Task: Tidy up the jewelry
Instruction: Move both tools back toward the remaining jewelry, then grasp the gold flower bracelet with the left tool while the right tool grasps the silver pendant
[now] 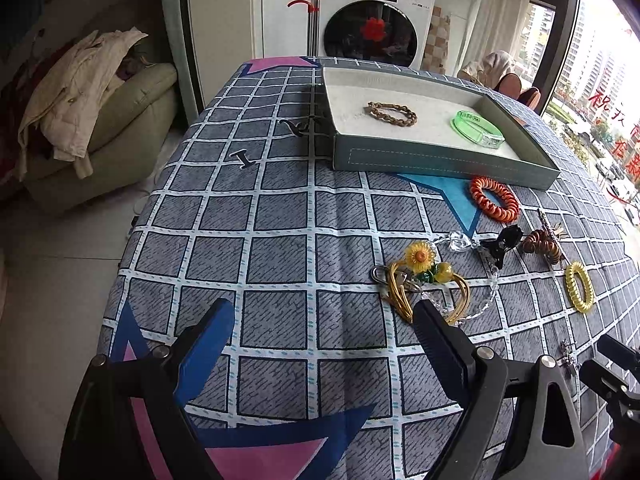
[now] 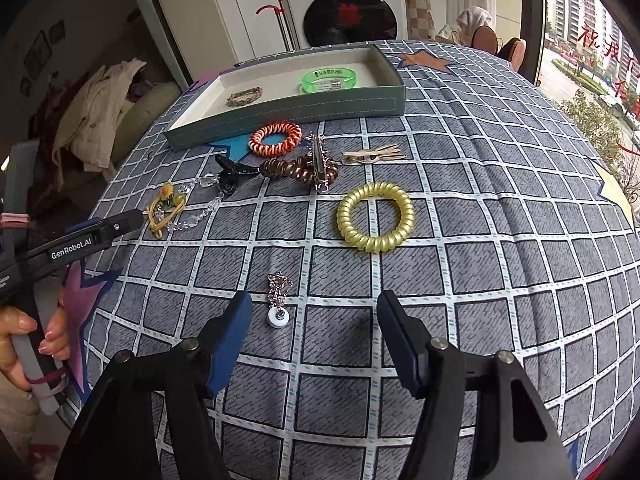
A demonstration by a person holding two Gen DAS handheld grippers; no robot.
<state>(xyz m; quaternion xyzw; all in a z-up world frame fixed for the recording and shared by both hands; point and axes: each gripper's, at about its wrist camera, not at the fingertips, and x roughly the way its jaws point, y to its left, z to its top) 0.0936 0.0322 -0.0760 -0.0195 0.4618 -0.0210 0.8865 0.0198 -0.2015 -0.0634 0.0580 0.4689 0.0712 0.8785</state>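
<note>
A grey-green tray [image 1: 440, 160] [image 2: 288, 114] at the back of the table holds a brown braided bracelet [image 1: 392, 114] and a green bangle [image 2: 329, 80]. Loose on the cloth lie an orange spiral tie [image 2: 275, 138], a brown spiral tie [image 2: 298, 170], a yellow spiral tie [image 2: 375, 216], a black claw clip [image 2: 232, 172], a sunflower cord [image 1: 420, 256] and a crystal chain [image 2: 192, 216]. My right gripper [image 2: 315, 304] is open low over the cloth; a small silver pendant [image 2: 278, 300] lies untouched between its fingers, near the left one. My left gripper [image 1: 324, 312] is open and empty, with the sunflower cord just beyond its right finger.
A spiked silver clip [image 2: 318, 160] and a beige bow clip [image 2: 374, 155] lie behind the yellow tie. The table's left edge drops to a tiled floor [image 1: 60, 264]. A sofa with clothes [image 1: 100, 112] stands left, a washing machine [image 1: 372, 24] behind, windows to the right.
</note>
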